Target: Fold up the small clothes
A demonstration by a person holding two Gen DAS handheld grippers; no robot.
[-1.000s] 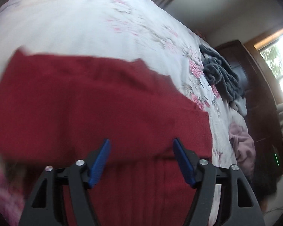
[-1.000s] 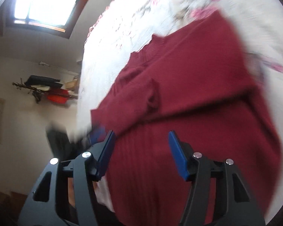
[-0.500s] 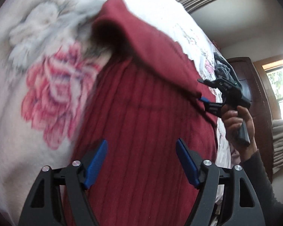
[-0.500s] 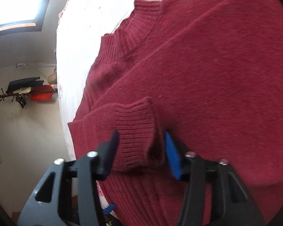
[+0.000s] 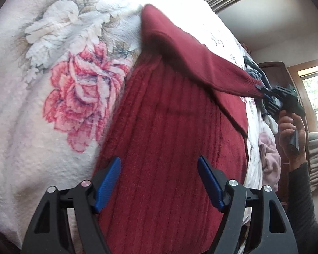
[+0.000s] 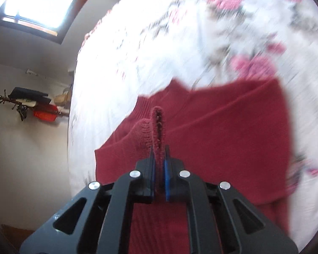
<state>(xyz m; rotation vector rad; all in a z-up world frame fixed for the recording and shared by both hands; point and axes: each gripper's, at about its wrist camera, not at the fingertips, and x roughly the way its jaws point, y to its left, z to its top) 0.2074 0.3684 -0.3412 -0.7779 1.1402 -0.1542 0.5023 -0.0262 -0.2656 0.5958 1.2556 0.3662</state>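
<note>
- Since half a second ago my right gripper [image 6: 159,167] has gone from straddling the sweater's cuff [image 6: 158,124] with its jaws apart to pinching it, and it has lifted the sleeve [image 5: 201,63] off the body of the garment.
- From the left wrist camera I see that sleeve stretched taut in the air, running from the sweater's far corner out to the right gripper [image 5: 262,92], which a hand [image 5: 290,133] in a dark sleeve holds beyond the bed's edge.
- My right jaws are pressed together on the ribbed cuff, whose folded edge stands up between the blue pads [image 6: 166,175].
- My left gripper [image 5: 159,182] hangs over the ribbed lower part of the red sweater [image 5: 169,148]; its jaws are spread wide and I see nothing between them but the knit below.
- I cannot tell whether the left fingertips touch the fabric.
- Red sweater lies flat on the floral bedspread [image 5: 53,84], beside a big pink rose print [image 5: 80,97].
- Its collar [image 6: 146,103] points toward the far side of the bed in the right wrist view, which is blurred across the bedspread.
- Near the right gripper I make out a pile of other clothes [image 5: 269,154], grey and pale pink, at the bed's edge.
</note>
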